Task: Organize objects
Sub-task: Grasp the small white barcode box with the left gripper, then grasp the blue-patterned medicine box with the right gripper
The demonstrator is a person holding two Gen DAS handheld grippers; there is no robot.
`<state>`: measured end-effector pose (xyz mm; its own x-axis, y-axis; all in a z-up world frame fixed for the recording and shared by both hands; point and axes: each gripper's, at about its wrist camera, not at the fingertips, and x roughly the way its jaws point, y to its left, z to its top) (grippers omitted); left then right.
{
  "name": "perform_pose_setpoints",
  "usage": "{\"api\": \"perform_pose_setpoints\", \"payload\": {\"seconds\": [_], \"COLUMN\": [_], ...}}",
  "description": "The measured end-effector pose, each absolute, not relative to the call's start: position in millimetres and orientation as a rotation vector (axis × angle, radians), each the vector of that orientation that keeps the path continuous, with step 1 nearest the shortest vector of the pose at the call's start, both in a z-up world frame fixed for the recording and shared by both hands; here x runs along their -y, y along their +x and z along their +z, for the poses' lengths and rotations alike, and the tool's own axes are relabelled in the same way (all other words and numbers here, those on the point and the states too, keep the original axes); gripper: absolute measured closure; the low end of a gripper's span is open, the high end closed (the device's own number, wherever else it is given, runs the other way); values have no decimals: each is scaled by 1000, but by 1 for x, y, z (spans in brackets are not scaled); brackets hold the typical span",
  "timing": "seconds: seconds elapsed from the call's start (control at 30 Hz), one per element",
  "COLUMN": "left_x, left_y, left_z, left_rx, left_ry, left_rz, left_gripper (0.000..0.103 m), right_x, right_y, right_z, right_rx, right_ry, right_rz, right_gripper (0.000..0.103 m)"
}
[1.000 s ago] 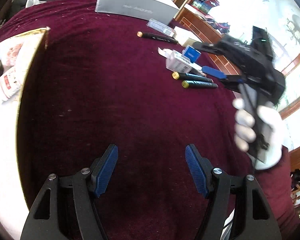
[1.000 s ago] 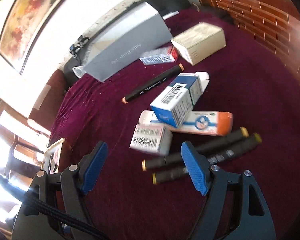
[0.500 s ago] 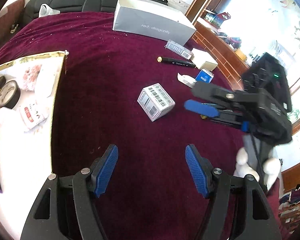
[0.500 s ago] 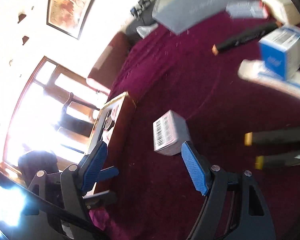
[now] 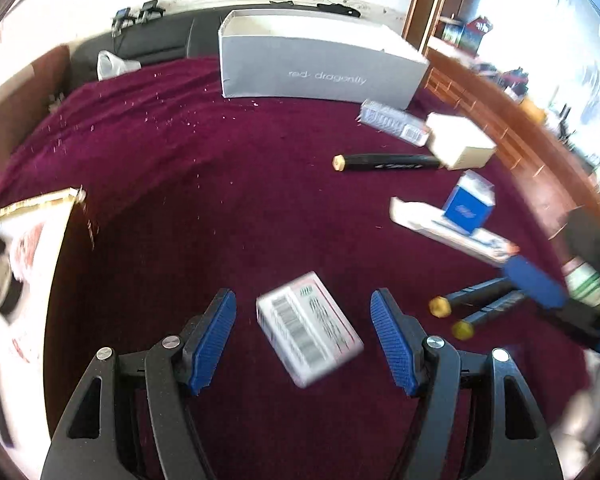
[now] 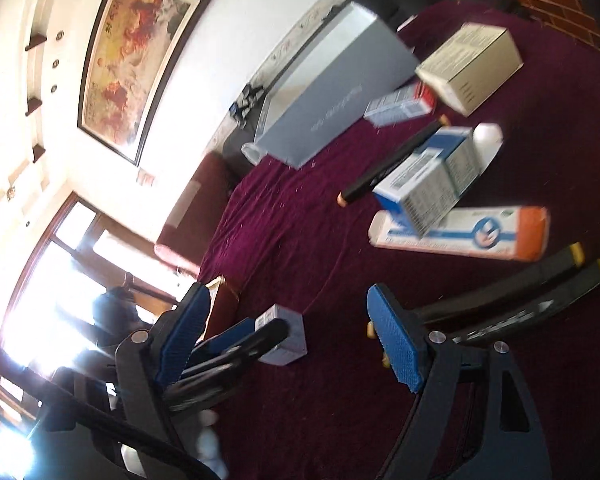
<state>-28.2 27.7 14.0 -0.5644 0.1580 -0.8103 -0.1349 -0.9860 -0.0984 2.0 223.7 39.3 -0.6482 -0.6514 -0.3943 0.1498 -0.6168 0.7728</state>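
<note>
Left wrist view: the left gripper (image 5: pixel 303 338) stands open over the maroon cloth (image 5: pixel 220 184), its blue pads on either side of a small barcoded box (image 5: pixel 308 328) and clear of it; the box lies tilted between them, blurred. To the gripper's right, the right gripper (image 5: pixel 534 284) reaches in beside two yellow-capped markers (image 5: pixel 476 308). Beyond those, a blue carton (image 5: pixel 469 204) rests on a long white box (image 5: pixel 448 228). Farther ahead lie a black marker (image 5: pixel 384 163), a cream box (image 5: pixel 460 148) and a flat barcoded pack (image 5: pixel 392 122), with a grey shoebox (image 5: pixel 316 68) at the back. Left of the gripper a gold-edged tray (image 5: pixel 32 204) holds odd items.

Right wrist view: the right gripper (image 6: pixel 288 332) is open and empty, its jaws having just been widening; the small box (image 6: pixel 288 336) sits ahead-left, partly behind the left gripper's finger (image 6: pixel 236 334).
</note>
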Motion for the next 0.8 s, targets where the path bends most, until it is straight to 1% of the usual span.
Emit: {"api": "perform_pose_setpoints", "payload": {"seconds": [0.07,0.13,0.17,0.27,0.43,0.67,0.8], "left_x": [-29,-23,-18,1,24,37,43], "left_y": [-35,-36,-34,-24,9,45,60], "left_z": [3,-1,1,9,29,38,43], "left_rx": [22,73,85,201,307,339,330], "left_ry": [-1414,-1426,-1413,-1408,-1353,-1324,-1292], "left_rz": [2602,2579,2576,2535,2492,2453,2448], "left_gripper": [40,55,55,56,55,55,55], "right_x": [-231,-241,-250,-268,-287,-285,-277], "right_y": [4,6,6,10,16,12,7], "right_z": [39,38,37,30,25,25,32], "right_rx": [1021,1056,1077,1152,1237,1167,1136], "right_ry": [930,931,929,923,925,1020,1064], "right_rz": [-2293,-2312,-2321,-2344,-2410,-2535,-2511], "right_gripper": [22,22,22,22,22,22,22]}}
